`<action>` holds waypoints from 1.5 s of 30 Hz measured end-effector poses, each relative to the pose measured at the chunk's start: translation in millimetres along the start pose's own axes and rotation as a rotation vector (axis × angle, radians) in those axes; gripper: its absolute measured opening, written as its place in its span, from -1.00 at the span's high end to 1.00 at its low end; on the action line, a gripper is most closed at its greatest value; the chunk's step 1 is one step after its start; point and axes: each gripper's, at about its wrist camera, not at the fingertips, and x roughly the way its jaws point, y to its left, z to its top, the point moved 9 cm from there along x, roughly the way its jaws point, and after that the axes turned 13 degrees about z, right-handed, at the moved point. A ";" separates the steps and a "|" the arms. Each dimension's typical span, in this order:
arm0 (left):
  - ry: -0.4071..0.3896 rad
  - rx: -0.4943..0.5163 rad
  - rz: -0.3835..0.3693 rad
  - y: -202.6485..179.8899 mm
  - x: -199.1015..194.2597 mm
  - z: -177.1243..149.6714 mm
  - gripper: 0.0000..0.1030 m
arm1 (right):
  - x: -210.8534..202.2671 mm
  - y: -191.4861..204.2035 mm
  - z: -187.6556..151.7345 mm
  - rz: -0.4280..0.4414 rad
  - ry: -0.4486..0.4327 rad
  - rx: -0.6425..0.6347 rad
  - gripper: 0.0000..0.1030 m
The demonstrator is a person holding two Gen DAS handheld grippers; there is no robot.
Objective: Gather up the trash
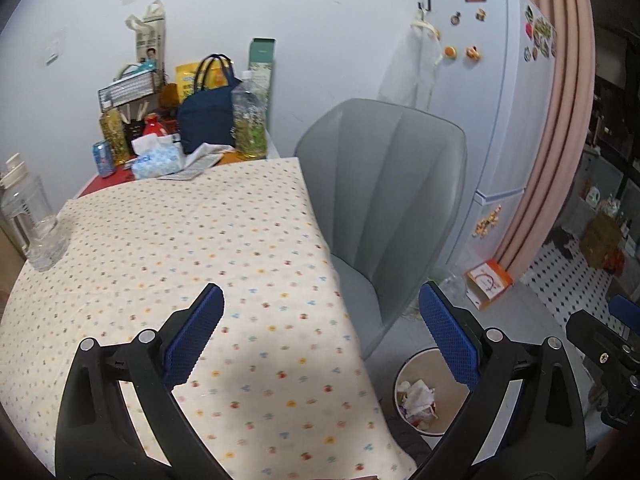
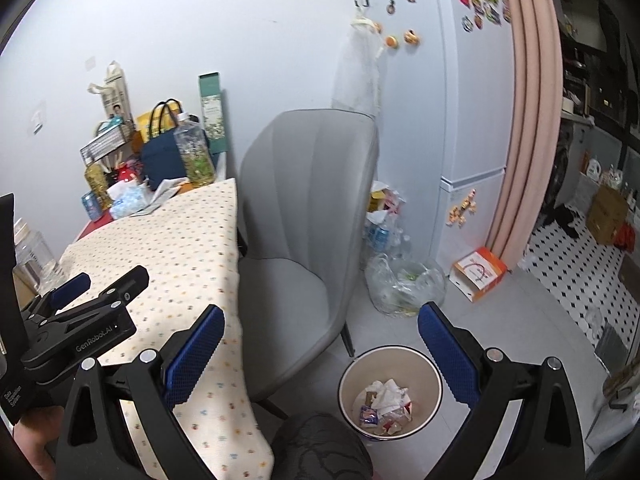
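Observation:
A round bin [image 2: 390, 394] stands on the floor beside the table, with crumpled paper and wrappers [image 2: 386, 404] inside; the left wrist view shows the same bin [image 1: 430, 394] at the lower right. My left gripper [image 1: 320, 332] hangs open above the table's right edge, nothing between its blue pads. My right gripper [image 2: 320, 354] is open too, over the chair seat and the bin, holding nothing. The left gripper [image 2: 86, 292] shows at the left of the right wrist view, held by a hand [image 2: 30, 450].
A table with a dotted cloth [image 1: 180, 260] carries a clear jug [image 1: 30, 220], tissue pack [image 1: 156, 160], can, bottles and a navy bag [image 1: 206, 120] at its far end. A grey chair [image 2: 304, 216], fridge [image 2: 440, 120], plastic bag of bottles [image 2: 404, 284] and orange box [image 2: 478, 274] surround the bin.

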 end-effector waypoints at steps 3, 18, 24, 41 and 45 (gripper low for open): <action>-0.013 -0.013 0.020 17.7 -8.5 0.8 -0.88 | -2.1 13.9 1.6 0.016 -0.001 -0.018 -0.85; -0.041 -0.114 0.089 96.8 -43.4 -8.5 -0.88 | -21.1 93.5 -6.5 0.104 -0.004 -0.129 -0.85; -0.058 -0.124 0.110 114.6 -57.7 -12.8 -0.88 | -30.3 107.4 -13.0 0.124 -0.008 -0.149 -0.85; -0.066 -0.134 0.119 125.8 -70.5 -23.9 -0.88 | -39.7 114.3 -23.1 0.130 -0.008 -0.173 -0.85; -0.067 -0.134 0.118 125.8 -70.3 -23.9 -0.88 | -39.4 113.6 -24.5 0.128 -0.007 -0.174 -0.85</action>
